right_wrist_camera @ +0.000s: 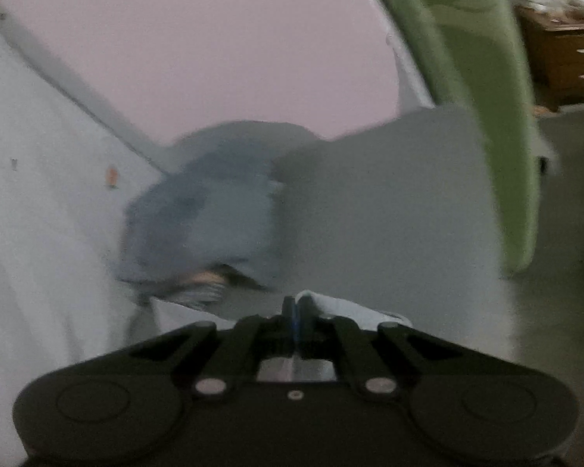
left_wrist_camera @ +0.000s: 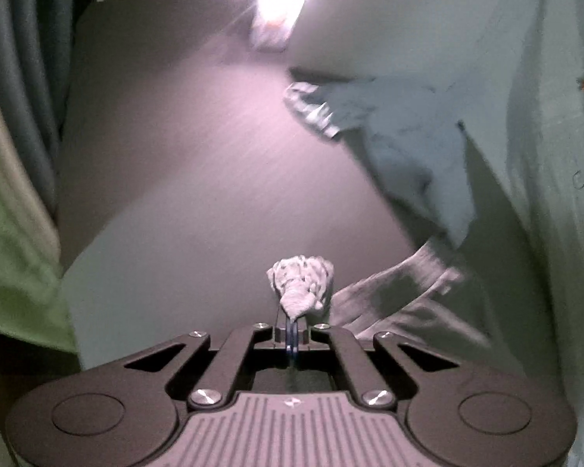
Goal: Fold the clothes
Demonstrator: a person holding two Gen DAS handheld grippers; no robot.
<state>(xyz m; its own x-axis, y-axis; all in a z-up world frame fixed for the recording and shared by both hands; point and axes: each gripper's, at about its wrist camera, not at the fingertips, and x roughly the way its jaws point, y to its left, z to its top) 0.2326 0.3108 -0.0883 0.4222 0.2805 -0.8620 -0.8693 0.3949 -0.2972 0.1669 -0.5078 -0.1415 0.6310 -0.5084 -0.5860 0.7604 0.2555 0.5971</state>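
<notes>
- The left hand-held gripper (left_wrist_camera: 292,325) has its fingers pinched together on a bunched wad of the pale grey-blue garment (left_wrist_camera: 408,148), which hangs to its right over the grey desk (left_wrist_camera: 198,179)
- The right hand-held gripper (right_wrist_camera: 295,311) is also closed tight, with a pale fold of the same garment (right_wrist_camera: 206,210) caught between its fingers; this view is blurred
- A green cloth (right_wrist_camera: 482,89) hangs beside the desk

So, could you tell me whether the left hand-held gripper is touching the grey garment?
Touching: the left wrist view shows the left hand-held gripper shut on a bunched tuft of the grey garment.
</notes>
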